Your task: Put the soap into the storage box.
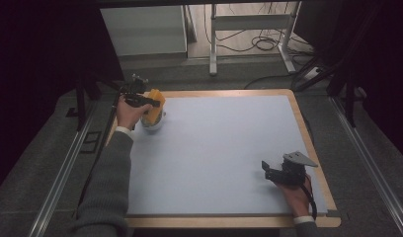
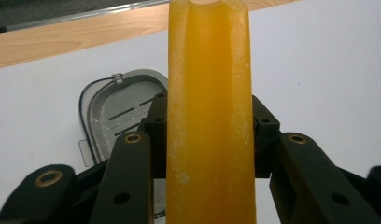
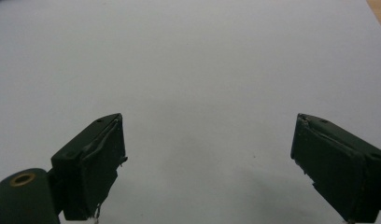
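A long orange block [image 2: 209, 93] stands clamped between the black jaws of my left gripper [image 2: 209, 123], which is shut on it. In the high view the block [image 1: 155, 104] and left gripper [image 1: 144, 101] hang at the mat's far left corner. Right below them rests a small grey dish [image 1: 154, 124]. The left gripper view shows this grey dish [image 2: 115, 108] with slots in its floor, partly hidden behind the jaws. My right gripper [image 1: 267, 168] rests near the front right of the mat; its jaws stand wide apart with nothing between them [image 3: 207, 161].
A pale blue mat [image 1: 224, 143] covers a wooden board [image 1: 308, 136] with a bare rim. Beyond the far edge are a white desk frame [image 1: 213, 44] and cables on the floor. Metal rails [image 1: 372, 168] run along both sides.
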`<act>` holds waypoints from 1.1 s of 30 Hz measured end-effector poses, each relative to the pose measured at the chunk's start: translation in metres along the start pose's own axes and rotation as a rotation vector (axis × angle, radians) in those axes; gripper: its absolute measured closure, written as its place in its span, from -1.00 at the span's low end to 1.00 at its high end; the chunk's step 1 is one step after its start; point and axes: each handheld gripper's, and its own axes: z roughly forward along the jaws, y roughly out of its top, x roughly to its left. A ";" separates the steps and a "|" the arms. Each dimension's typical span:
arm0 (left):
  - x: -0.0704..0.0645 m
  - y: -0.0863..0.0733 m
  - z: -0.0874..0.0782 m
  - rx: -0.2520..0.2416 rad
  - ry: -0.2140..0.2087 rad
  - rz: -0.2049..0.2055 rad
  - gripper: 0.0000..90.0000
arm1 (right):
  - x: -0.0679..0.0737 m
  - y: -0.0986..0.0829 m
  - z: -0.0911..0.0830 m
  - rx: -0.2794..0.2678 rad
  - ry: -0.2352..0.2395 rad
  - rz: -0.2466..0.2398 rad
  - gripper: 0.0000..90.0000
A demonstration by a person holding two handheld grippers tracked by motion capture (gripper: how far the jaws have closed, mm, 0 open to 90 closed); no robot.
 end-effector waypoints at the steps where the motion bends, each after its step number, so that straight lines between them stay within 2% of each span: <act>1: 0.001 0.000 0.001 -0.004 0.000 -0.005 0.36 | 0.000 0.000 0.000 0.001 0.000 0.000 -0.77; 15: 0.011 0.003 0.011 0.013 0.017 -0.032 0.36 | 0.000 0.000 0.000 -0.001 -0.001 -0.002 -0.77; 27: 0.025 0.001 0.020 0.022 0.042 -0.078 0.36 | 0.000 0.000 0.000 0.000 -0.003 -0.003 -0.77; 33: 0.029 -0.001 0.025 0.040 0.046 -0.083 0.36 | 0.000 0.000 0.000 -0.001 -0.005 -0.005 -0.77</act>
